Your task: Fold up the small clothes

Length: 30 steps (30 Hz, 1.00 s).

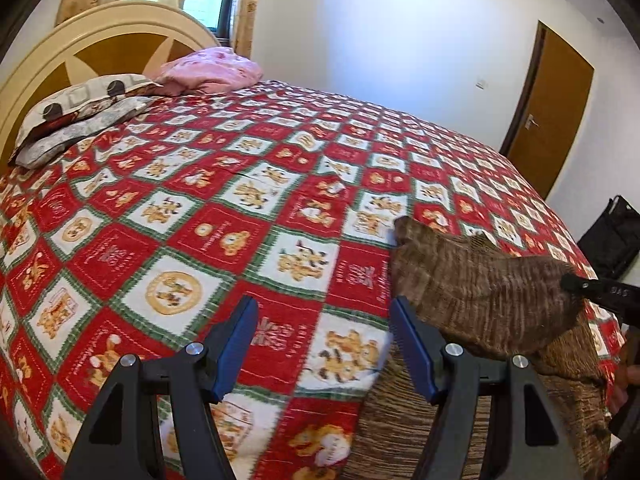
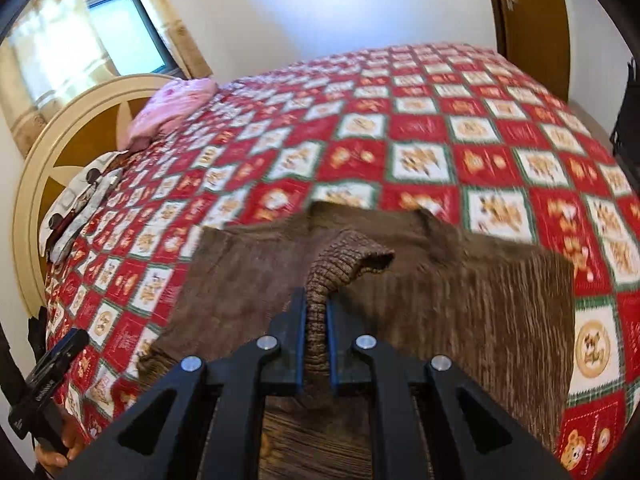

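A brown ribbed knit garment (image 2: pixel 480 312) lies on the red, white and green checked bedspread (image 2: pixel 400 132). My right gripper (image 2: pixel 317 300) is shut on a bunched sleeve or edge of the garment (image 2: pixel 340 264) and holds it lifted above the rest. In the left wrist view the lifted part (image 1: pixel 480 280) hangs from the right gripper (image 1: pixel 568 280) at the right. My left gripper (image 1: pixel 324 312) is open and empty, above the bedspread (image 1: pixel 200 220) just left of the garment.
Grey patterned pillows (image 1: pixel 76 116) and a pink pillow (image 1: pixel 208 70) lie by the cream headboard (image 1: pixel 80 36) at the far left. A brown door (image 1: pixel 548 112) and a black bag (image 1: pixel 612 236) are beyond the bed's right side.
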Tool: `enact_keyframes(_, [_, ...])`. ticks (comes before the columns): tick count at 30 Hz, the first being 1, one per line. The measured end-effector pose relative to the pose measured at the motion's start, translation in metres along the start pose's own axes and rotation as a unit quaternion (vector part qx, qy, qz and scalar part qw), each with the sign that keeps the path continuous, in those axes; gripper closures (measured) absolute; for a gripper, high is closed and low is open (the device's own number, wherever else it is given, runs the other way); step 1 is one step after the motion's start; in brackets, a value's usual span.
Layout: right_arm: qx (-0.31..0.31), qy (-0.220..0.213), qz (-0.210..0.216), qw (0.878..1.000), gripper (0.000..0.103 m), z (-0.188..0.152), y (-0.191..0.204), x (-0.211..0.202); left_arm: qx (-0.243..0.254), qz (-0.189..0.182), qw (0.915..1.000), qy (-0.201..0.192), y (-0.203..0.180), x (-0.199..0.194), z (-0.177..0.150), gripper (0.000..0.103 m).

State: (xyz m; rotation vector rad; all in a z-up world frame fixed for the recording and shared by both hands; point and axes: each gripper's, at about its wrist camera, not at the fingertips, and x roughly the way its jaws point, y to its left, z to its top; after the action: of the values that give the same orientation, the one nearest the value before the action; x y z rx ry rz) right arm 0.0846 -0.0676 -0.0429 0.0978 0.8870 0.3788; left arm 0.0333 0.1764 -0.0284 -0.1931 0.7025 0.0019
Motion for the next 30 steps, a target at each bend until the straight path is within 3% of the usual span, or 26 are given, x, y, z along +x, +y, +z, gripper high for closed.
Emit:
enact_keyframes(8, [-0.020,0.019,-0.027,0.999,0.086,-0.011,-0.008,0.023,0.043,0.011,0.9989,0.011,-0.023,0.004,-0.006,0.034])
enact_keyframes(11, [-0.008,0.026,-0.037,0.999,0.071,-0.017,-0.020,0.025,0.045,0.011,0.9988,0.015,-0.025,0.007,-0.007,0.034])
enact_keyframes(13, [0.008,0.025,-0.039,0.999,0.039,-0.019,-0.029,0.024,0.045,0.009,0.9987,0.020,-0.026,0.010,-0.008,0.034])
enact_keyframes(15, [0.026,0.019,-0.045,0.998,0.031,-0.020,-0.039,0.018,0.051,0.013,0.9984,0.023,-0.030,0.013,-0.010,0.034])
enact_keyframes(18, [0.044,-0.003,-0.063,0.997,0.033,-0.020,-0.049,0.003,0.059,0.024,0.9975,0.031,-0.029,0.018,-0.012,0.034])
enact_keyframes(21, [0.046,-0.034,-0.075,0.996,0.061,-0.021,-0.058,-0.023,0.058,0.024,0.9974,0.035,-0.024,0.020,-0.013,0.034])
enact_keyframes(22, [0.043,-0.035,-0.075,0.996,0.065,-0.022,-0.058,-0.027,0.060,0.024,0.9973,0.035,-0.023,0.021,-0.013,0.034])
enact_keyframes(25, [0.025,-0.032,-0.073,0.997,0.066,-0.029,-0.058,-0.042,0.065,0.022,0.9970,0.038,-0.023,0.023,-0.014,0.034])
enact_keyframes(30, [0.051,-0.050,-0.127,0.989,0.066,-0.046,-0.077,-0.071,0.093,0.010,0.9944,0.051,-0.041,0.030,-0.019,0.034])
